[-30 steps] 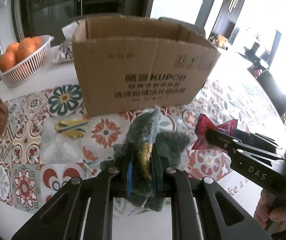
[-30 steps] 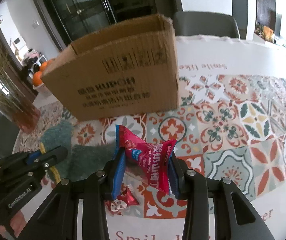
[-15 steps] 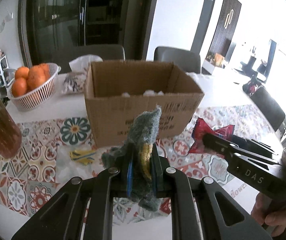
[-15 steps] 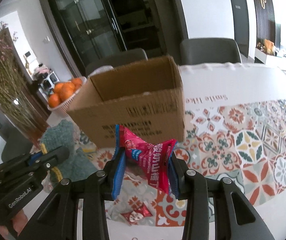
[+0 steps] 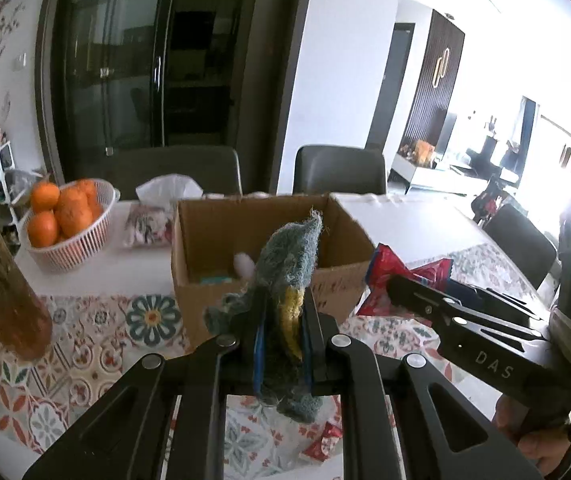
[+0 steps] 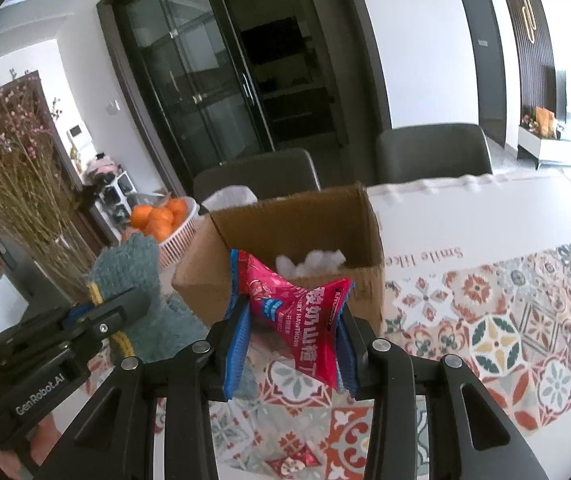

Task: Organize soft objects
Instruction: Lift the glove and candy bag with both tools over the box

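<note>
My left gripper point(image 5: 283, 344) is shut on a teal knitted cloth with a yellow stripe point(image 5: 289, 264) and holds it in the air in front of the open cardboard box point(image 5: 205, 264). The cloth also shows in the right wrist view point(image 6: 133, 268). My right gripper point(image 6: 291, 344) is shut on a red snack packet point(image 6: 297, 308), raised just before the box point(image 6: 365, 232). The packet also shows in the left wrist view point(image 5: 389, 272). White cotton balls point(image 6: 313, 262) lie inside the box.
A white basket of oranges point(image 5: 65, 220) and a tissue pack point(image 5: 149, 224) stand left of the box. A vase of dried flowers point(image 5: 5, 292) stands at the left. Another small red packet point(image 6: 293, 460) lies on the patterned tablecloth. Chairs stand behind the table.
Both grippers have risen from near the tabletop with their objects, so the open top and inside of the box now show.
</note>
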Available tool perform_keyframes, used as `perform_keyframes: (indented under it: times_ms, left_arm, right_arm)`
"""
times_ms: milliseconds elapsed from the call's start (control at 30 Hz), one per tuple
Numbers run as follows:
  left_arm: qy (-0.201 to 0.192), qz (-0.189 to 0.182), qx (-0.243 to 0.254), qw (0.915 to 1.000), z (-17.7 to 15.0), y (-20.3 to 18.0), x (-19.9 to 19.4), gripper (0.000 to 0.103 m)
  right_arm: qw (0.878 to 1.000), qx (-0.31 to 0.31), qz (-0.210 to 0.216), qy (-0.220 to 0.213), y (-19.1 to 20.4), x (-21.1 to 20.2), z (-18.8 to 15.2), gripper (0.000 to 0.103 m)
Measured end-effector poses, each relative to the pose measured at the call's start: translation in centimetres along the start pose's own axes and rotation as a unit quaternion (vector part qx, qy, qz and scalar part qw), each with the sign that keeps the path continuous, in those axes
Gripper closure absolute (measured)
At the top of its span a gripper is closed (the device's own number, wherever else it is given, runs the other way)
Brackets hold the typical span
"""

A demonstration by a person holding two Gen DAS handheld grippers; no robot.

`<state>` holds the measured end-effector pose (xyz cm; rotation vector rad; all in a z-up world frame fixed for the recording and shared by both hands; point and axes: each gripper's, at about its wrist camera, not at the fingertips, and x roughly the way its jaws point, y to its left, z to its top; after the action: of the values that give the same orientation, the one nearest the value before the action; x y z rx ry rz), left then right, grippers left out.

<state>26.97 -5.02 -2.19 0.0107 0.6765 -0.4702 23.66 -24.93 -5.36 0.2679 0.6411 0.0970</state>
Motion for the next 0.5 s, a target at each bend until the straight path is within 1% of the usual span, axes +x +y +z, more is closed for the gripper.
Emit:
perform_keyframes:
  times_ms: [233, 500]
  left_arm:
    - [-0.026, -0.006, 0.014, 0.9995, 2.4, -0.5, -1.0, 0.087]
    - [-0.048, -0.009, 0.023, 0.9985, 4.5, -0.7, -1.6, 0.087]
  right_arm:
    - [1.000, -0.005, 0.008, -0.023, 0.5, -0.8, 1.8, 0.063]
    - [0.999, -0.010, 0.015, -0.046, 0.9, -1.3, 4.0, 0.063]
